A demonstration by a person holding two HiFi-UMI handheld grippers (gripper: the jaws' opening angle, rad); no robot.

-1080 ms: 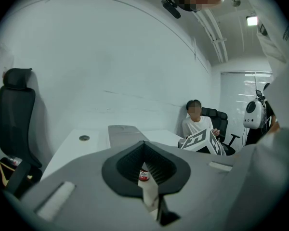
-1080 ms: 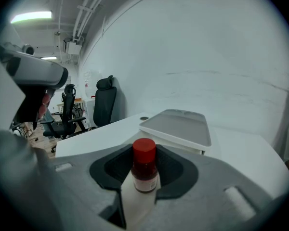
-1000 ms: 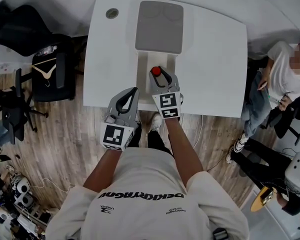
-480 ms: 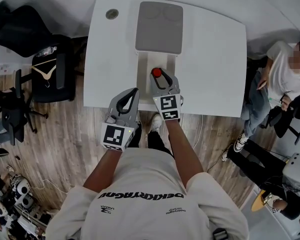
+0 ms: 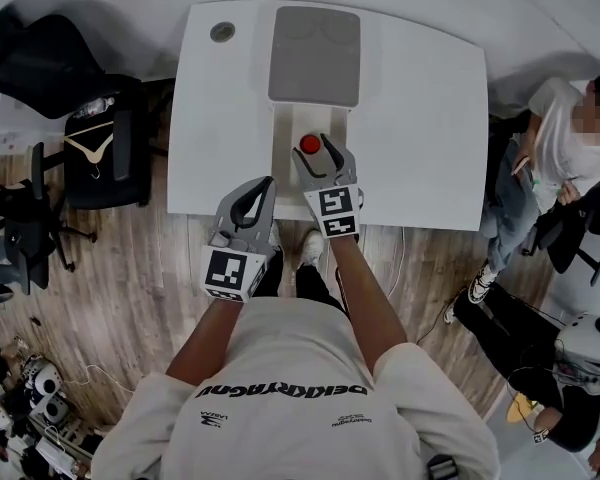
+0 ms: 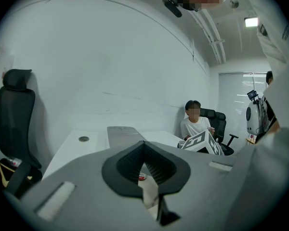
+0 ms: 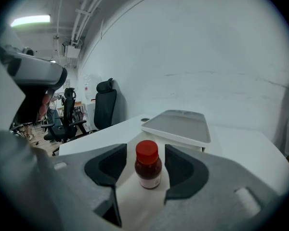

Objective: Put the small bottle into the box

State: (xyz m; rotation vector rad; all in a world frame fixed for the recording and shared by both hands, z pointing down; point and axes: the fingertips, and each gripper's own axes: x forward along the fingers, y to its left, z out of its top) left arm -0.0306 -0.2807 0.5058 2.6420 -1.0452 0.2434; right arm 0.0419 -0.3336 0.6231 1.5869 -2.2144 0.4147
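Observation:
The small bottle [image 5: 310,145], dark with a red cap, stands upright on the white floor of the open box [image 5: 287,126], in front of its grey lid [image 5: 315,56]. My right gripper [image 5: 316,150] is around it and its jaws have just been opening. In the right gripper view the bottle [image 7: 148,165] stands between the black pads [image 7: 110,163] with a gap on each side, so the right gripper [image 7: 146,158] is open. My left gripper [image 5: 268,182] hovers at the table's near edge, left of the box, shut and empty. Through the jaws of the left gripper [image 6: 144,144] a bit of the bottle [image 6: 141,177] shows.
A white table [image 5: 420,118] carries the box, with a round cable hole [image 5: 222,31] at its far left corner. A black office chair [image 5: 100,138] stands to the left. People sit to the right of the table [image 5: 565,153].
The right jaws have spread away from the bottle, which now stands free between them. Neither hand has shifted and the left gripper is unchanged.

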